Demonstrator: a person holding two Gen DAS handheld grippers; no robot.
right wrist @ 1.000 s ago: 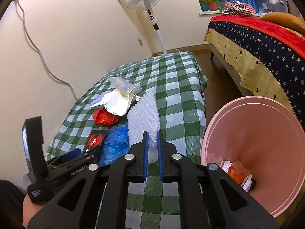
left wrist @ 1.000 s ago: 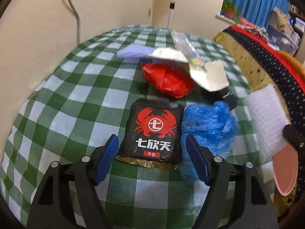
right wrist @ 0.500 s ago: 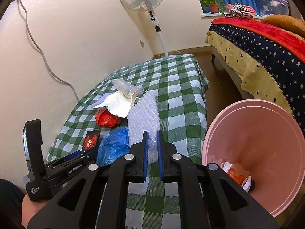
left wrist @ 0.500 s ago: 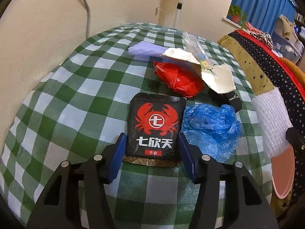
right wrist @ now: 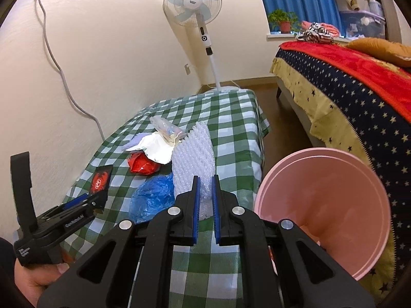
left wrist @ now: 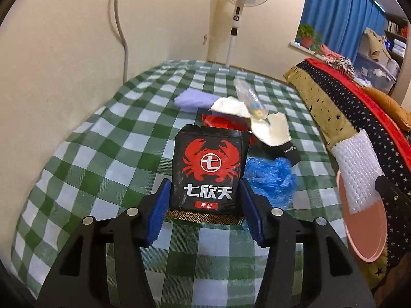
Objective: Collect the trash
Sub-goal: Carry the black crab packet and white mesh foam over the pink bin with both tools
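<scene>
While each tool pinches trash, left tool [left wrist: 205, 211] a black packet [left wrist: 209, 169], right tool [right wrist: 205, 206] bubble wrap [right wrist: 192, 156], the pink bin [right wrist: 359, 177] waits at three o'clock

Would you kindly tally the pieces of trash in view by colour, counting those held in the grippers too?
Black: 2, the crab-print packet and a dark wrapper
Red: 1, crumpled wrapper
Blue: 1, plastic bag
White: 2, bubble wrap and torn paper
Lilac: 1, sheet
Clear: 1, plastic bag
Total: 8
</scene>
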